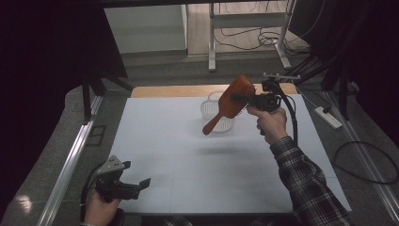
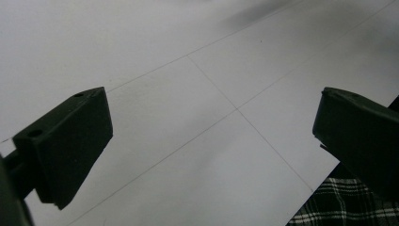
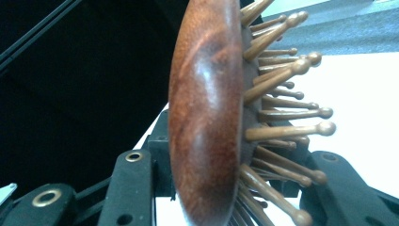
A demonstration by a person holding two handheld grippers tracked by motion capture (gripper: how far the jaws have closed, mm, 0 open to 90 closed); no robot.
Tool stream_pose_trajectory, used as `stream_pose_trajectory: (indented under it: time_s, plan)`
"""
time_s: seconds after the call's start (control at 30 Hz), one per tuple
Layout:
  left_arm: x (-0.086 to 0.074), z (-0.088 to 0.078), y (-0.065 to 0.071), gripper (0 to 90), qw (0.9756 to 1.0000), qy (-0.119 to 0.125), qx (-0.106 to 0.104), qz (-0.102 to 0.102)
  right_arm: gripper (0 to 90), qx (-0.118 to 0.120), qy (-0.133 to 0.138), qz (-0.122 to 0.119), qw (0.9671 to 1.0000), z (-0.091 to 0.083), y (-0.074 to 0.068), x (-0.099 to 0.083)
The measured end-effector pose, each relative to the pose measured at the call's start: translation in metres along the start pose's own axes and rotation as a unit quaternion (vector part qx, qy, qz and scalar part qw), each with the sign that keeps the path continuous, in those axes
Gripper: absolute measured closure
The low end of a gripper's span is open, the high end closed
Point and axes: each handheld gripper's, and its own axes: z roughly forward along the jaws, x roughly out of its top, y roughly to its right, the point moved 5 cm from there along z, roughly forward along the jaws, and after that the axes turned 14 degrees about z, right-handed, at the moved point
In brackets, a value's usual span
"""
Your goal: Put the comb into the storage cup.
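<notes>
Brush (image 1: 233,101) is held by its head in the closed right gripper (image 1: 256,100), lifted above the basket (image 1: 211,113), handle pointing down. The left gripper (image 1: 126,184) rests open at the table (image 1: 155,136) edge, empty. Probably the brush is to be lowered into the basket, which calls for aligning the handle first.

A reddish-brown wooden hairbrush (image 1: 234,100), a white basket (image 1: 214,113), a pale grey table (image 1: 164,136), a plaid sleeve (image 1: 308,186).
</notes>
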Motion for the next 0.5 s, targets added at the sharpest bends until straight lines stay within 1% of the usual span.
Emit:
stream_pose_trajectory:
  time_s: [0.17, 0.37, 0.5]
  plan:
    - [-0.002, -0.002, 0.000, 0.0, 1.0000, -0.002, -0.001, 0.001, 53.5, -0.002, 0.009, 0.006, 0.9999, 0.001, 0.001, 0.009]
    - [-0.003, -0.003, 0.000, 0.0, 1.0000, -0.006, -0.002, -0.001, 53.5, -0.011, 0.018, 0.007, 0.9998, 0.002, 0.003, 0.018]
    - [-0.003, -0.002, 0.001, 0.0, 0.9999, -0.011, 0.001, 0.004, 53.5, -0.013, 0.024, 0.011, 0.9996, 0.002, 0.004, 0.023]
